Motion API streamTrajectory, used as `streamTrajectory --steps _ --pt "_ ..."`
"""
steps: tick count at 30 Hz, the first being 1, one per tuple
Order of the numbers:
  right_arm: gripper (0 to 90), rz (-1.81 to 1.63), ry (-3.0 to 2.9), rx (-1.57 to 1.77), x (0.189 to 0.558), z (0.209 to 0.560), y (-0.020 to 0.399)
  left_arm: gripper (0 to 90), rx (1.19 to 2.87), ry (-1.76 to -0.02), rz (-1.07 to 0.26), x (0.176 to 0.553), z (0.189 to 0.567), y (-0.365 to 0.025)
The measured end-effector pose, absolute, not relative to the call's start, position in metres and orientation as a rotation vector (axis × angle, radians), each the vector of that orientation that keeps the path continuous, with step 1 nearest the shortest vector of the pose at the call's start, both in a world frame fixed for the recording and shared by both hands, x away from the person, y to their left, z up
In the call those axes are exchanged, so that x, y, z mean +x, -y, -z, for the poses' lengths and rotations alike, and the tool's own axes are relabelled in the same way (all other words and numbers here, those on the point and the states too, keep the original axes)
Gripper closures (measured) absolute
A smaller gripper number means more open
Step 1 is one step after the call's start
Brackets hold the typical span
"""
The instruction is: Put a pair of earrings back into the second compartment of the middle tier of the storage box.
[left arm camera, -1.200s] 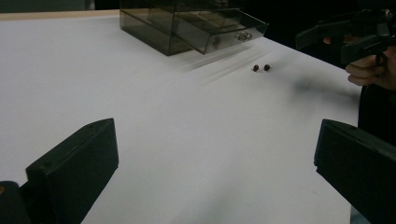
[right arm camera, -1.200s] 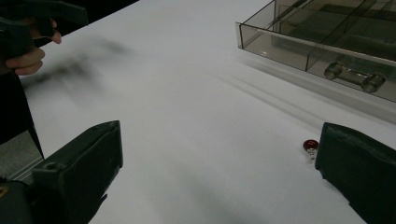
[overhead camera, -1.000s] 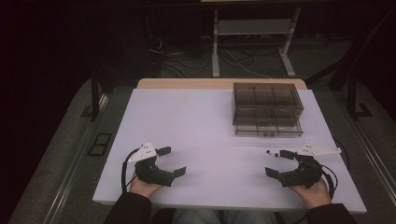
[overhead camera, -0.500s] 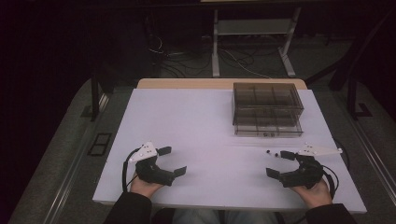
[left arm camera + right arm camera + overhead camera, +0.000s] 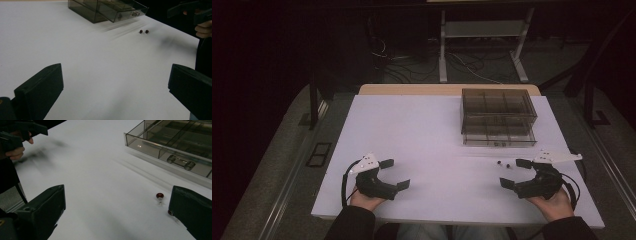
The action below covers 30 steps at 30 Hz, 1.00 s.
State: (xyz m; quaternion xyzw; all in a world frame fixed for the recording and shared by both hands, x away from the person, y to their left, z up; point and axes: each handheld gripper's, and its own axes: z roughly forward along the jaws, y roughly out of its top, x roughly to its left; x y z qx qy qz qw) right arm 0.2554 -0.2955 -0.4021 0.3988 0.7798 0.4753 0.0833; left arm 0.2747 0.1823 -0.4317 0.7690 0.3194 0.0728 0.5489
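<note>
Both hand-held grippers, left (image 5: pixel 394 174) and right (image 5: pixel 514 173), are held wide open, empty. Tiny beads (image 5: pixel 503 163) lower right look light, rolly; best pinched dead-center.

Jaws spread wide over white table (image 5: pixel 75 50), empty.

Left gripper (image 5: pixel 394 174): black body, blocky black jaws, white three-cornered top plate, black cable looping at 9 o'clock. Right gripper (image 5: pixel 515 173): same build, cable at 3 o'clock. Dark sleeves.
</note>
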Motion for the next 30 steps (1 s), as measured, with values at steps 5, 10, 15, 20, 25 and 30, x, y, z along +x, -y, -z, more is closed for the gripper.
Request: streamTrajectory --steps 5,10,15,20,25,30 --pt "0.5 -1.385 -2.351 1.168 0.259 0.394 0.299 0.0 1.817 -0.759 -0.171 0.274 0.432 -0.182" --pt "0.5 -1.349 -2.379 1.15 0.263 0.385 0.303 0.0 1.818 -0.759 -0.168 0.274 0.432 -0.18" --pt "0.5 -1.306 -2.407 1.138 0.272 0.377 0.308 0.0 1.814 -0.758 -0.167 0.274 0.432 -0.18" --pt "0.5 -1.274 -2.428 1.144 0.278 0.372 0.311 0.0 1.811 -0.762 -0.168 0.274 0.432 -0.181" --pt "0.5 -1.267 -2.438 1.15 0.286 0.364 0.315 0.0 1.816 -0.756 -0.168 0.274 0.431 -0.18" --pt "0.5 -1.245 -2.451 1.146 0.294 0.358 0.318 0.0 1.813 -0.758 -0.17 0.274 0.431 -0.181"
